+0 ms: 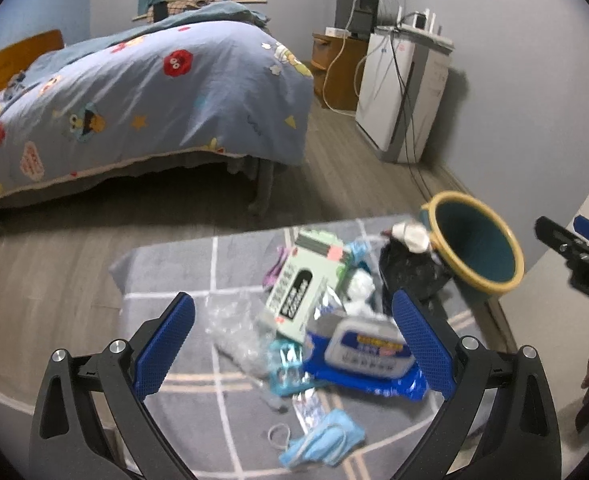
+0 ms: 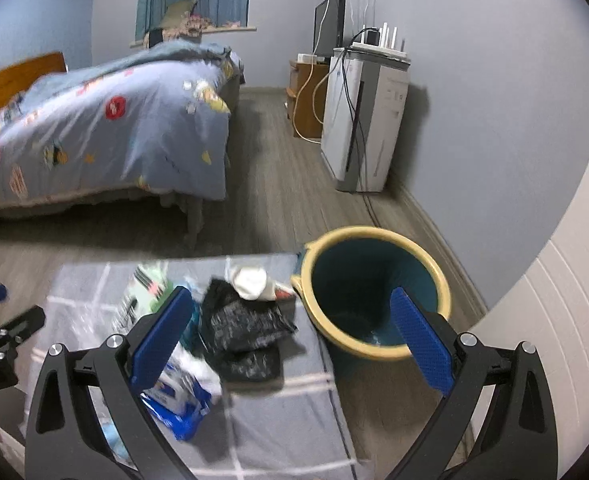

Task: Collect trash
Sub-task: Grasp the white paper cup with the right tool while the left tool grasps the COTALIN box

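Trash lies on a grey checked rug [image 1: 166,280]: a pale green box [image 1: 302,284], a blue wet-wipes pack [image 1: 366,356], clear plastic wrap [image 1: 234,332], a blue face mask [image 1: 322,444], a black plastic bag [image 1: 410,272] and a white crumpled wad [image 1: 412,236]. A teal bin with a yellow rim [image 1: 478,240] stands at the rug's right edge. My left gripper [image 1: 294,344] is open above the box and wipes pack. My right gripper [image 2: 292,336] is open, hovering over the black bag [image 2: 246,324] and the bin [image 2: 374,292], holding nothing.
A bed with a blue cartoon quilt [image 1: 134,92] fills the left. A white appliance with cables [image 1: 402,96] and a wooden cabinet [image 1: 334,68] stand along the right wall. Wood floor [image 1: 74,240] lies between bed and rug. A white panel [image 2: 566,320] is at right.
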`<action>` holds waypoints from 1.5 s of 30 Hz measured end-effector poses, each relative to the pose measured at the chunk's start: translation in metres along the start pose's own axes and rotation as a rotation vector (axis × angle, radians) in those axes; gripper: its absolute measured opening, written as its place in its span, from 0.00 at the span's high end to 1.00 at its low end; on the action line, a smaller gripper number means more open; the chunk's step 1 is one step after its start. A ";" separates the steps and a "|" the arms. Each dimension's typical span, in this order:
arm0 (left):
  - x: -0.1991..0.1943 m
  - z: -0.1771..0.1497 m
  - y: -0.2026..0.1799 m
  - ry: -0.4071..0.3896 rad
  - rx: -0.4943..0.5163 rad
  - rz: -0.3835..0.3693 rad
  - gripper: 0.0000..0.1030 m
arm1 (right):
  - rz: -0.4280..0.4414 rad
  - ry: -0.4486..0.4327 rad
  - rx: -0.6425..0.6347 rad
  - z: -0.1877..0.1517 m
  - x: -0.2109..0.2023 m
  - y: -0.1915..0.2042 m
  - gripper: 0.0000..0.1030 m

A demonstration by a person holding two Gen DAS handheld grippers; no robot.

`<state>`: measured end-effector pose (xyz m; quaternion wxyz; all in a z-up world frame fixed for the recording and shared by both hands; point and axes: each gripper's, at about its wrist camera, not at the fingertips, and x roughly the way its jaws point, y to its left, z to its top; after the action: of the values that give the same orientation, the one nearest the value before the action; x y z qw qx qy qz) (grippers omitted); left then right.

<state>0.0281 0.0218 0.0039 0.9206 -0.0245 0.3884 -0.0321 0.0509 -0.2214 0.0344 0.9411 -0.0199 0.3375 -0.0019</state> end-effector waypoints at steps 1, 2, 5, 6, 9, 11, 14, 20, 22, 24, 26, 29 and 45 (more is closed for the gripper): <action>0.002 0.007 0.002 -0.013 -0.002 0.010 0.05 | 0.021 0.019 0.021 0.005 0.005 -0.006 0.05; 0.003 0.015 0.004 -0.029 -0.003 0.017 0.05 | 0.033 0.037 0.040 0.010 0.010 -0.011 0.05; 0.010 0.036 0.009 -0.045 0.024 0.013 0.05 | 0.049 0.061 0.063 0.022 0.024 -0.022 0.05; 0.011 0.040 0.011 -0.051 0.034 0.016 0.05 | 0.054 0.063 0.071 0.025 0.029 -0.025 0.05; 0.020 0.054 0.018 -0.063 0.038 -0.002 0.05 | 0.078 0.088 0.117 0.033 0.052 -0.035 0.05; 0.028 0.060 0.025 -0.068 0.021 -0.008 0.05 | 0.125 0.137 0.134 0.034 0.068 -0.037 0.05; 0.043 0.063 0.030 -0.064 0.022 0.003 0.05 | 0.140 0.193 0.138 0.034 0.094 -0.036 0.05; 0.083 0.058 0.022 0.038 0.142 0.059 0.05 | 0.191 0.245 0.108 0.033 0.136 -0.025 0.05; 0.090 0.057 0.020 0.040 0.155 0.051 0.05 | 0.180 0.258 0.058 0.032 0.152 -0.016 0.05; 0.096 0.058 0.021 0.054 0.141 0.004 0.05 | 0.185 0.280 0.023 0.030 0.167 -0.010 0.06; 0.104 0.055 0.022 0.079 0.137 -0.019 0.05 | 0.195 0.303 -0.006 0.028 0.182 -0.004 0.10; 0.115 0.050 0.016 0.106 0.161 -0.011 0.05 | 0.221 0.346 -0.043 0.021 0.205 0.002 0.24; 0.175 0.034 -0.016 0.231 0.240 -0.108 0.05 | 0.461 0.447 -0.082 0.004 0.239 0.020 0.48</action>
<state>0.1737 -0.0076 -0.0966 0.8632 0.0687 0.4829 -0.1303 0.2380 -0.2055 -0.1148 0.8179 0.0201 0.5311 0.2204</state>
